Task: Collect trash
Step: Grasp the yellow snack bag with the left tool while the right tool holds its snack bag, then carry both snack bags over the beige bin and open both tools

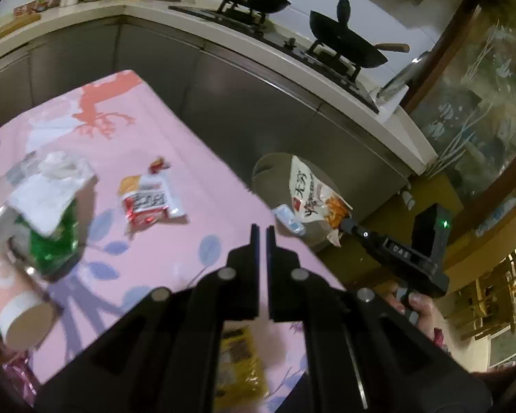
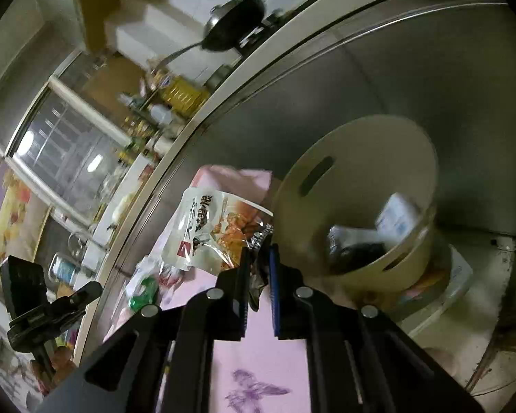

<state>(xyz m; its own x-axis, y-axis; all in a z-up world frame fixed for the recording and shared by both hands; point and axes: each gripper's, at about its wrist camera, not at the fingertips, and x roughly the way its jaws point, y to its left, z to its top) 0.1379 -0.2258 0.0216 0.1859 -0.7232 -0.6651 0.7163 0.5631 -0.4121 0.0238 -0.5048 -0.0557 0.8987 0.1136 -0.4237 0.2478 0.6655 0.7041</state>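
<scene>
1. While clamped on the dark end of a white snack bag (image 2: 210, 230), right gripper (image 2: 259, 258) fingers nearly closed, bag hanging at 10 o'clock of the beige bin (image 2: 361, 158).
2. Left gripper (image 1: 262, 237) fingers pressed together, empty, above the pink tabletop (image 1: 175, 158).
3. Red wrapper (image 1: 148, 203) on tabletop at 10 o'clock from left fingers; green packet (image 1: 55, 241) at 9 o'clock.
</scene>
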